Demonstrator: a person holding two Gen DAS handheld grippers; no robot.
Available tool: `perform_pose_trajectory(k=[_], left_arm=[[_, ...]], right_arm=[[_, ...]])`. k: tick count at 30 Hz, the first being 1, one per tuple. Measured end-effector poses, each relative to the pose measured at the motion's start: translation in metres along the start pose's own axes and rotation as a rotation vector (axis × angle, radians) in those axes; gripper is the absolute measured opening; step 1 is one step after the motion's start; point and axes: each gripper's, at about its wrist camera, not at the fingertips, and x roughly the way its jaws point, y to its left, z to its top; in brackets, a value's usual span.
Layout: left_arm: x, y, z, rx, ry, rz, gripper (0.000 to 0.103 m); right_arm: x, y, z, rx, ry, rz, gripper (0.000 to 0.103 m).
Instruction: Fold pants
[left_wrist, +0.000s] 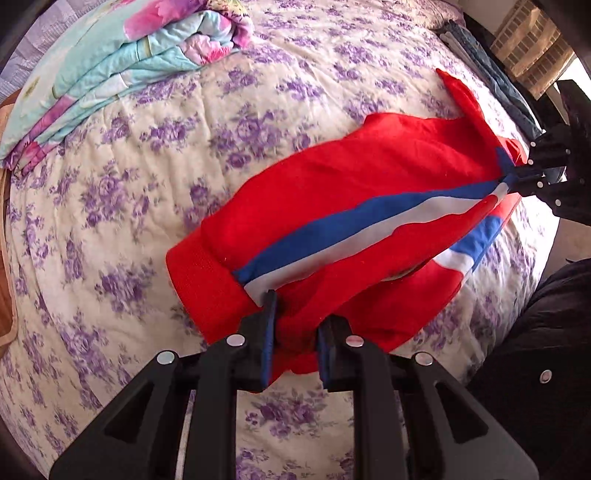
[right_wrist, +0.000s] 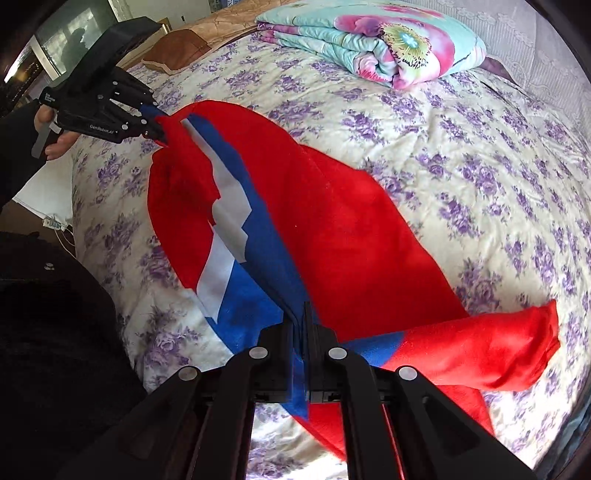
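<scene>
- The bed, under a cream cover with purple flowers, carries everything I see; my dark sleeve shows past its near edge.
- A folded quilt in teal and pink lies at the far edge, well apart from my work.
- The pants, red with 1 blue and 1 white stripe, stretch between my 2 grippers across the middle of the bed, part lifted, part resting on the cover; 1 loose red end trails toward the bed's right edge.
- My left gripper pinches a bunched red end of the pants, its fingers kept slightly apart by the cloth.
- My right gripper has its fingers pressed together on the blue-striped part.
</scene>
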Motion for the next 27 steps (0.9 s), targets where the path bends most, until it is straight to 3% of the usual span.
perform_pose_trajectory(k=[6, 10, 13, 14, 15, 16, 18, 22, 25, 27], left_arm=[[-0.004, -0.007, -0.019, 0.005, 0.001, 0.003, 0.018], [0.027, -0.007, -0.025, 0.002, 0.064, 0.0, 0.02], [0.032, -0.008, -0.022, -0.016, 0.057, -0.003, 0.021], [0.029, -0.008, -0.023, -0.023, 0.058, -0.009, 0.022], [0.023, -0.009, -0.025, -0.031, 0.053, -0.02, 0.03], [0.015, -0.009, -0.029, -0.033, 0.039, -0.036, 0.034], [-0.002, -0.01, -0.04, -0.038, 0.021, -0.016, 0.054], [-0.043, -0.013, -0.06, -0.066, -0.05, -0.027, 0.055], [-0.068, -0.018, -0.053, -0.148, -0.17, -0.11, 0.055], [-0.065, -0.031, -0.036, -0.197, -0.216, -0.135, 0.059]], right_arm=[[0.016, 0.02, -0.021, 0.029, 0.023, 0.013, 0.004], [0.051, 0.022, -0.033, 0.089, 0.053, 0.004, 0.005], [0.074, 0.02, -0.038, 0.144, 0.067, 0.005, 0.005], [0.075, 0.02, -0.038, 0.156, 0.064, 0.008, 0.005], [0.075, 0.02, -0.037, 0.158, 0.065, 0.009, 0.005], [0.074, 0.021, -0.037, 0.153, 0.066, 0.009, 0.005], [0.074, 0.022, -0.037, 0.15, 0.065, 0.01, 0.005], [0.075, 0.024, -0.038, 0.16, 0.053, 0.009, 0.005], [0.075, 0.027, -0.036, 0.159, 0.046, 0.005, 0.006], [0.073, 0.025, -0.039, 0.154, 0.047, 0.001, 0.008]])
